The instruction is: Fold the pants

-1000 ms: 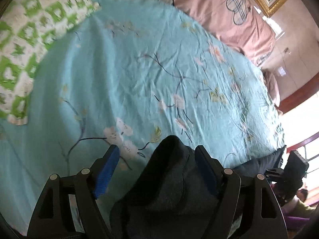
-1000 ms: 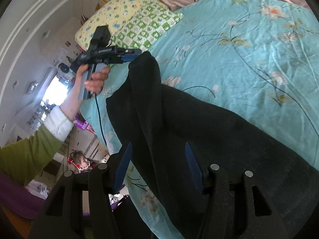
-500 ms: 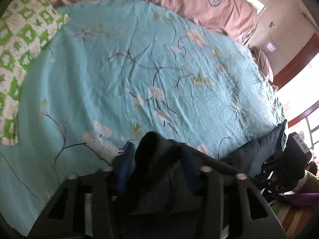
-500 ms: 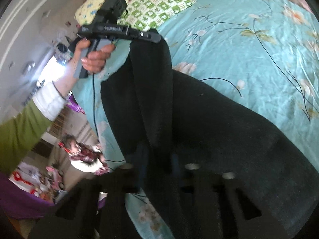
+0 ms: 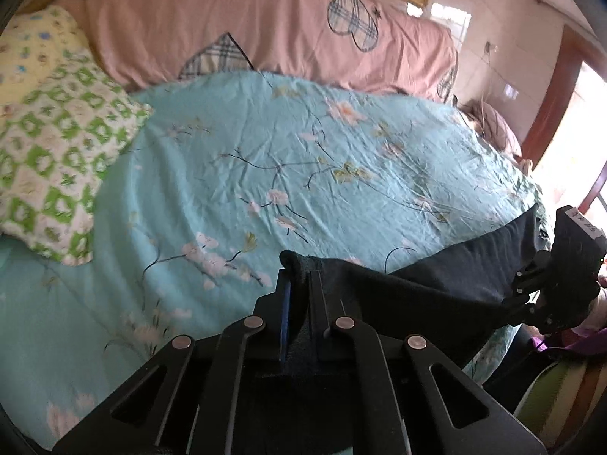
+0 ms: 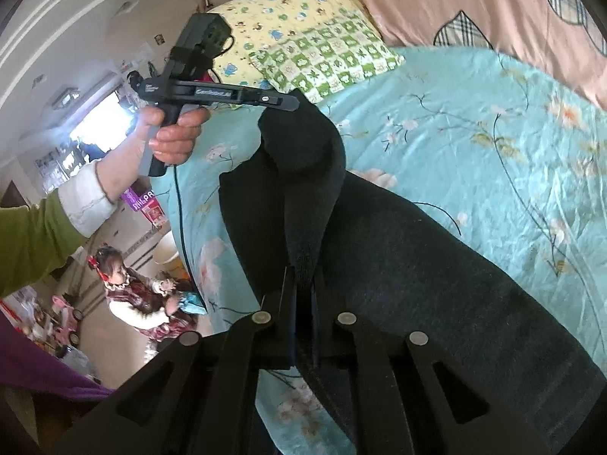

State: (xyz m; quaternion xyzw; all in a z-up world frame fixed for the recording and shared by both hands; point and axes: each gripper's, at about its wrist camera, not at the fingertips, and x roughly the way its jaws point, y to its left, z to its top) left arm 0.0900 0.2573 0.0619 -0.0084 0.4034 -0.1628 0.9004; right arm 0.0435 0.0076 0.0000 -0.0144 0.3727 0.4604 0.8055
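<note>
Black pants (image 6: 417, 265) lie along the near edge of a teal floral bed sheet (image 5: 265, 170). In the left wrist view my left gripper (image 5: 299, 280) has its jaws closing tight, pads pressed on a raised fold of the pants (image 5: 436, 284). The cloth stretches rightward from it to my right gripper (image 5: 521, 290). In the right wrist view my right gripper (image 6: 301, 284) is shut on another fold of the same edge. A hand holds the left gripper (image 6: 288, 102) up at the far end, with cloth hanging from its tip.
A green checked pillow (image 5: 57, 151) and a yellow pillow (image 6: 288, 11) lie at the head of the bed. A pink quilt (image 5: 265, 38) runs along the far side. A cable (image 6: 180, 208) hangs from the left gripper. A child (image 6: 129, 288) stands beside the bed.
Both grippers went from open around the pants to shut on the cloth. Both then rose and rolled, lifting the pants' edge off the sheet between them.
</note>
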